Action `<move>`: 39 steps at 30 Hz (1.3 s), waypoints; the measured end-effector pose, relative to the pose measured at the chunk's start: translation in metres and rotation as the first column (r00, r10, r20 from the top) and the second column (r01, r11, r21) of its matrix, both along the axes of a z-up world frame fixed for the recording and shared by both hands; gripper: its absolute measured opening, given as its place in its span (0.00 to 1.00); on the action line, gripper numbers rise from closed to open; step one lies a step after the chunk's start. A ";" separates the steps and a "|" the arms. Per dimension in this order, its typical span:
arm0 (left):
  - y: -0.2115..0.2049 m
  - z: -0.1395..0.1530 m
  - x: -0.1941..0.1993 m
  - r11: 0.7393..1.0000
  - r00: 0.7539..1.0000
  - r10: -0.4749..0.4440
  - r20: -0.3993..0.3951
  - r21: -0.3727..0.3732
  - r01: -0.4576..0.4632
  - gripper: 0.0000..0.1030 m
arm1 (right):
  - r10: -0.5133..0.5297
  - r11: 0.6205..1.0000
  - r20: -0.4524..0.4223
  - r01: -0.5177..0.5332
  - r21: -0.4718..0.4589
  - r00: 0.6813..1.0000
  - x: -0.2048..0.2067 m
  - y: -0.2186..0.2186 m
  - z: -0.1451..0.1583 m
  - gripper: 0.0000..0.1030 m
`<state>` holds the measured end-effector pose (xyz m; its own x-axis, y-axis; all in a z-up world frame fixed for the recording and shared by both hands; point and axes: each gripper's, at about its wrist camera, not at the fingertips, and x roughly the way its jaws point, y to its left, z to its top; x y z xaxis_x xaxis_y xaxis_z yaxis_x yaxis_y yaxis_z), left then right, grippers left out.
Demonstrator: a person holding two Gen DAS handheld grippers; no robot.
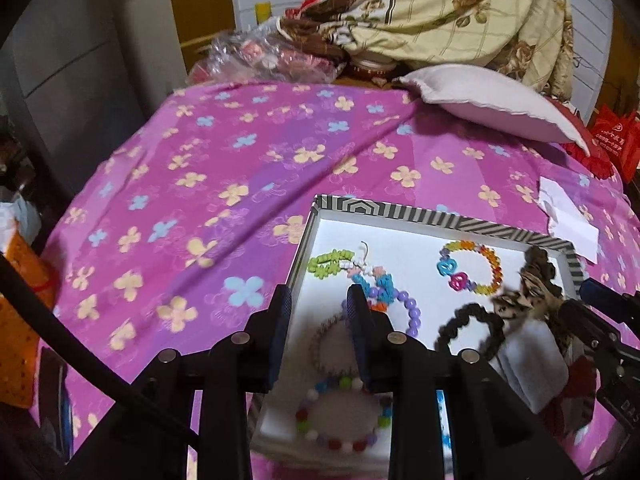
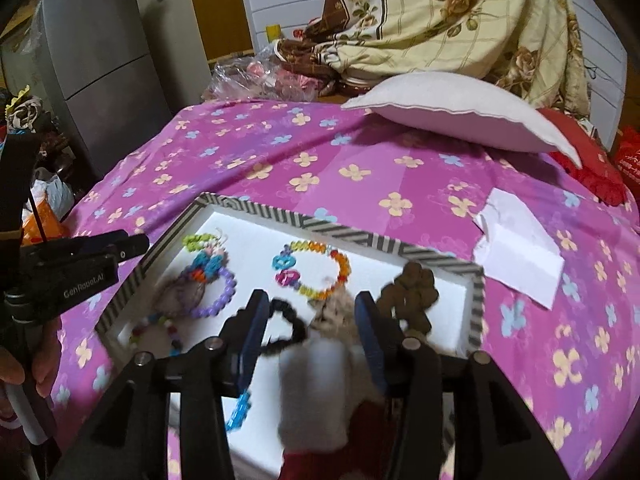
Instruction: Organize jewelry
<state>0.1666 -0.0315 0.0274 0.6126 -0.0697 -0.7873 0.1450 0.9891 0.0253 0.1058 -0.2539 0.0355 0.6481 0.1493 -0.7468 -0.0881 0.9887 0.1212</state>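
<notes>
Both tongs spread, pinching nothing – left tongs [image 1: 318,300], right tongs [image 2: 310,306] – above striped tray [image 2: 352,236]

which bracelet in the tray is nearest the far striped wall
The rainbow bracelet with blue and pink charms; the purple bead bracelet and pastel bead bracelet lie nearer the grippers.

Only thing I can actually read is "GenRobot.AI" in white lettering on the black body of the left gripper [image 2: 134,245], way off to the left of the right gripper's jaws. There's a red bag [image 1: 618,140] far up and to the right of the left gripper's jaws with some pale print on it, but it's too small and blurry to make out.
</notes>
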 end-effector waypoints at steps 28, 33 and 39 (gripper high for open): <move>0.021 0.025 -0.136 0.999 0.994 0.037 0.107 -0.033 -0.034 0.25 | -0.100 0.995 0.037 0.100 0.016 0.994 -0.125 0.020 0.013 0.65; 0.018 0.028 -0.143 0.999 0.993 0.039 0.112 -0.037 -0.035 0.25 | -0.105 0.994 0.040 0.104 0.017 0.994 -0.130 0.023 0.017 0.67; 0.016 0.033 -0.147 0.999 0.992 0.038 0.124 -0.038 -0.033 0.25 | -0.107 0.994 0.058 0.107 0.016 0.993 -0.134 0.025 0.025 0.68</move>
<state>0.0192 -0.0159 0.0607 0.7082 -0.0729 -0.7022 0.1078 0.9942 0.0056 -0.0277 -0.2288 0.0609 0.7032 0.0860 -0.7057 0.0109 0.9912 0.1317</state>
